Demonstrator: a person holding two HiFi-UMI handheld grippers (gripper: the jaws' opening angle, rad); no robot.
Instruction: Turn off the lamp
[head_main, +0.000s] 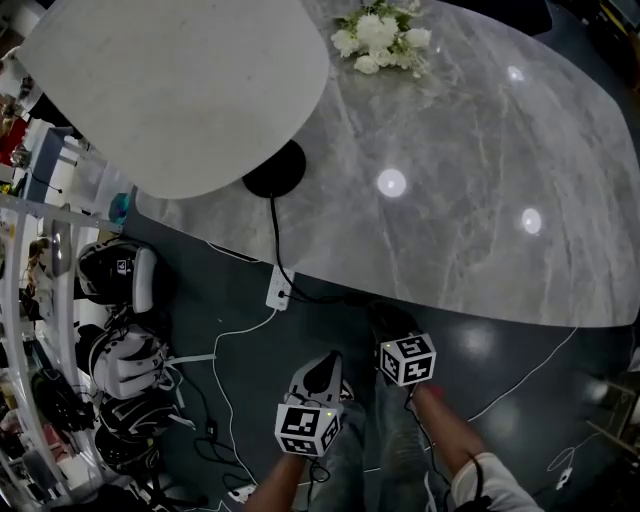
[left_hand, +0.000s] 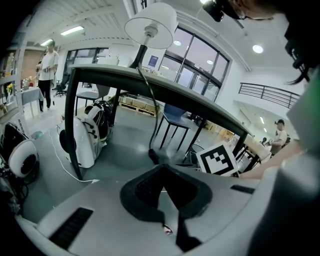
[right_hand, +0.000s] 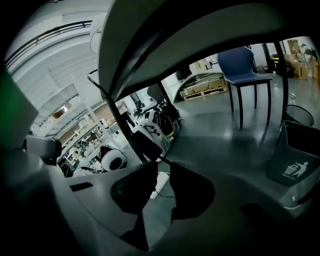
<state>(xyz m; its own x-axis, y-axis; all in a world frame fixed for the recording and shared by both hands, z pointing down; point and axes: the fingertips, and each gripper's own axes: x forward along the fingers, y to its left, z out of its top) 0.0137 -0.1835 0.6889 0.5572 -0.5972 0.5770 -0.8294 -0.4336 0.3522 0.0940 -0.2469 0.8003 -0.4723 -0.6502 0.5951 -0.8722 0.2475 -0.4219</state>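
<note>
Below the grey table (head_main: 480, 150), with the lamp (head_main: 170, 90) above both tongs, its white cord box (right_hand: 158, 185) is seemingly being lined up before the half-open, empty right gripper (right_hand: 162, 166) for pressing; left gripper (left_hand: 163, 167) shut, empty.

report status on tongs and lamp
Left tongs shut, empty. Right tongs open, empty, lined up on white box on the lamp cord, not touching. Lamp on table. Nothing in the way.
</note>
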